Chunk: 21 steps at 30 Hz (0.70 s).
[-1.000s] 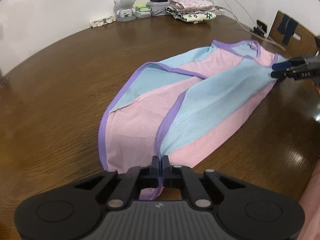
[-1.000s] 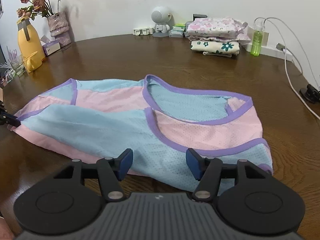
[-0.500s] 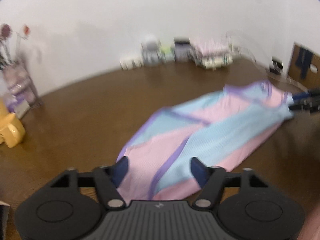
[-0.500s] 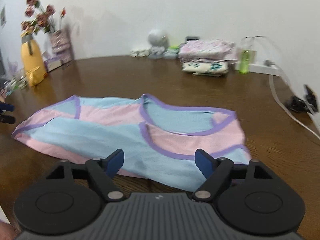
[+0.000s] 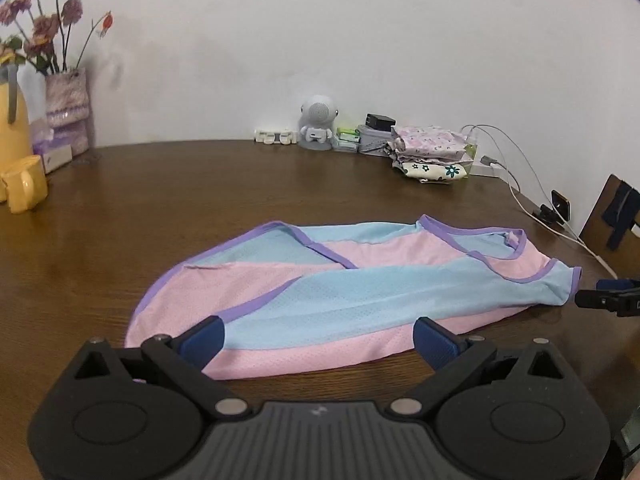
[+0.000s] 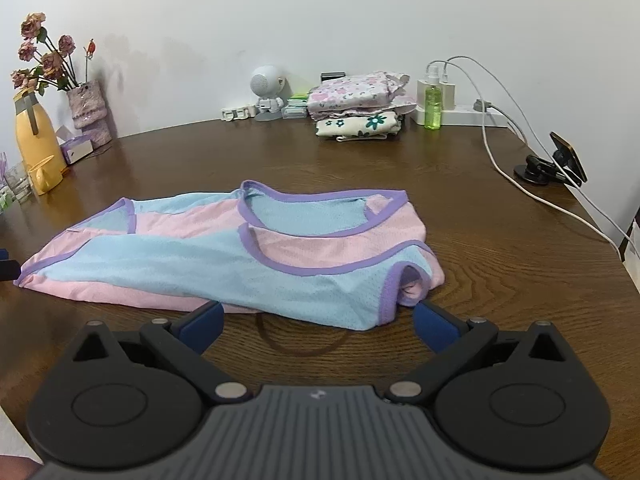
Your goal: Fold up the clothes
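A pink and light-blue mesh top with purple trim (image 5: 340,292) lies folded lengthwise on the brown wooden table (image 5: 200,200); it also shows in the right wrist view (image 6: 248,256). My left gripper (image 5: 318,340) is open and empty, just short of the garment's hem end. My right gripper (image 6: 318,324) is open and empty, just short of the shoulder end. The right gripper's fingertips (image 5: 600,298) show at the far right of the left wrist view, beside the garment's strap.
A stack of folded floral clothes (image 6: 360,108) sits at the back by the wall, with a small white robot figure (image 6: 266,90), a green bottle (image 6: 433,100) and charger cables (image 6: 520,152). A yellow flask (image 6: 34,140) and a flower vase (image 6: 88,110) stand at the left.
My left gripper has let go of the garment's hem, opened and drawn back. My right gripper has also drawn back a little and stays open. The garment lies flat on the table.
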{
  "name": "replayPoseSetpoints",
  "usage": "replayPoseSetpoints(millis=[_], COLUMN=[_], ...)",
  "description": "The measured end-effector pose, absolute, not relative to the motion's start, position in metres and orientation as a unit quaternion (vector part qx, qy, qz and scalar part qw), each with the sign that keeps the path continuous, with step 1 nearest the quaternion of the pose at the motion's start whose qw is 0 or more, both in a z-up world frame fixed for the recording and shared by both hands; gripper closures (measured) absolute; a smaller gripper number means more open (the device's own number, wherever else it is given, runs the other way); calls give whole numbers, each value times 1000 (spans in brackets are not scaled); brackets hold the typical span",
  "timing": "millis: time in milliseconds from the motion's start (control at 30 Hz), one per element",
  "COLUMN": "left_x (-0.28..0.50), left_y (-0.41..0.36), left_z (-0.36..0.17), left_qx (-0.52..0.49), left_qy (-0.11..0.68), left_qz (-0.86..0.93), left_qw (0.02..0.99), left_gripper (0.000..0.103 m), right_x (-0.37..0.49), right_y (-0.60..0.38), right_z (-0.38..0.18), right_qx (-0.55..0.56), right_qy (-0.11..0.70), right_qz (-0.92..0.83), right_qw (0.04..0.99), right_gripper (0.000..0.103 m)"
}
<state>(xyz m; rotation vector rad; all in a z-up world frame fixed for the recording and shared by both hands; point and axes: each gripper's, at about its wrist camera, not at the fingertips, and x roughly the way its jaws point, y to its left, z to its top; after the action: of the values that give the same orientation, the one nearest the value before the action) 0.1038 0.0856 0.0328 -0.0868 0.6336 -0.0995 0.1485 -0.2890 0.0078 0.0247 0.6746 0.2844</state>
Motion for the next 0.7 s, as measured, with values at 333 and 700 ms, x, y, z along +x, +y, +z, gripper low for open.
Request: replayPoseSetpoints(millis=[333,700], left_x=[133,173], left_y=[67,62], left_z=[31,0], left_qx=[-14,42], left_qy=[321,380], left_qz=[-85,-74], left_qw=[943,921], left_gripper=[14,36], right_x=[193,282], right_y=[-304,-257], right_z=[20,9], right_qx=[-43,-250], right_qy=[318,458], right_qz=[161,345], right_qw=[933,780], right_gripper=[40,60])
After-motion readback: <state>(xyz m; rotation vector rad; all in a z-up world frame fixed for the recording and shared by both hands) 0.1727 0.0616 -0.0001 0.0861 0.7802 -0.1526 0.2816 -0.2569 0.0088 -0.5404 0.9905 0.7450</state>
